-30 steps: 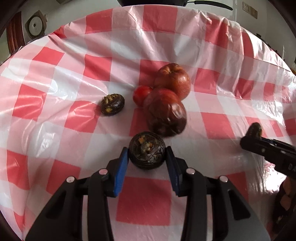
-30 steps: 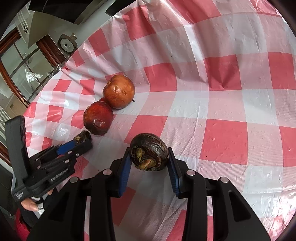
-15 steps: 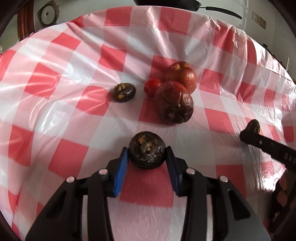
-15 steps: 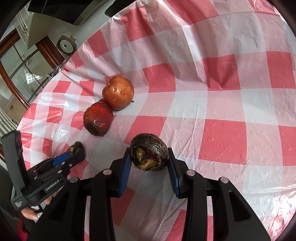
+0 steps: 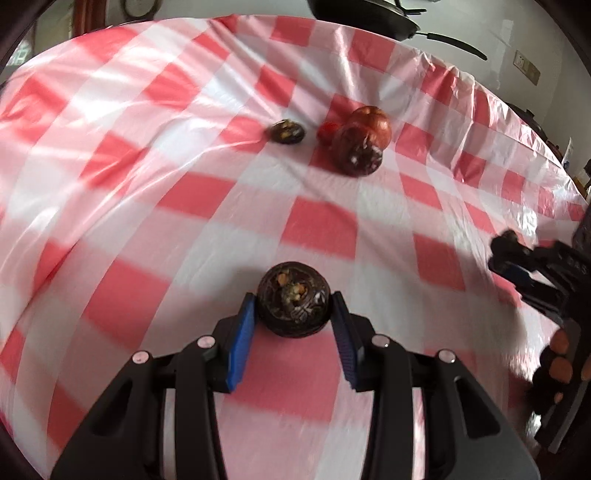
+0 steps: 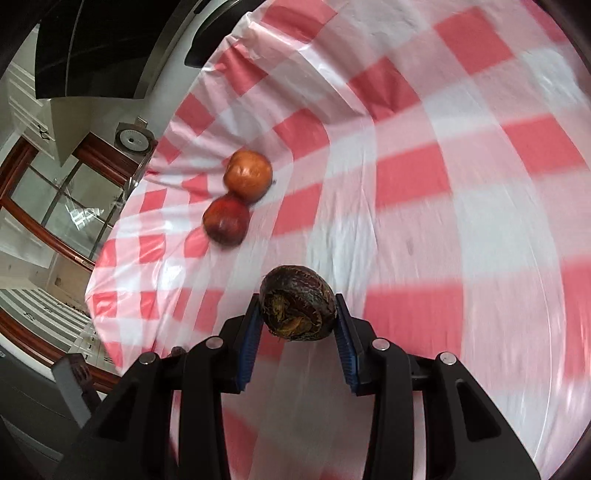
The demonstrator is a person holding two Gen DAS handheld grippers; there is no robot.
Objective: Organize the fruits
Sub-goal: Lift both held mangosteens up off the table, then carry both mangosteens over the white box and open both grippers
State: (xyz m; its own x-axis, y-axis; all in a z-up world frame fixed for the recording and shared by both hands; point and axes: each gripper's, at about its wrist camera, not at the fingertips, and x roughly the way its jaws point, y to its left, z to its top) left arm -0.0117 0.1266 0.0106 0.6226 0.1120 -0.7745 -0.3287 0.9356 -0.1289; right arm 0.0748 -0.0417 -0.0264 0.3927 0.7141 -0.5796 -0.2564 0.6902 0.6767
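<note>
the red-and-white checked plastic tablecloth [image 5: 325,229] looks glossy and creased, catching glare toward 10 o'clock. the round dark purple fruit [image 5: 293,299] has a rough, matt rind; the matt black plastic left gripper [image 5: 293,325] carries ribbed blue pads [image 5: 242,339].

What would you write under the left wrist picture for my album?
Left gripper holds a dark round fruit above the checked tablecloth.

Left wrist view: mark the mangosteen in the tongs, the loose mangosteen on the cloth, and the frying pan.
held mangosteen [image 5: 293,299], left wrist view, its top face between the blue pads
loose mangosteen [image 5: 287,132], left wrist view, its middle
frying pan [image 5: 364,18], left wrist view, its dark bowl
</note>
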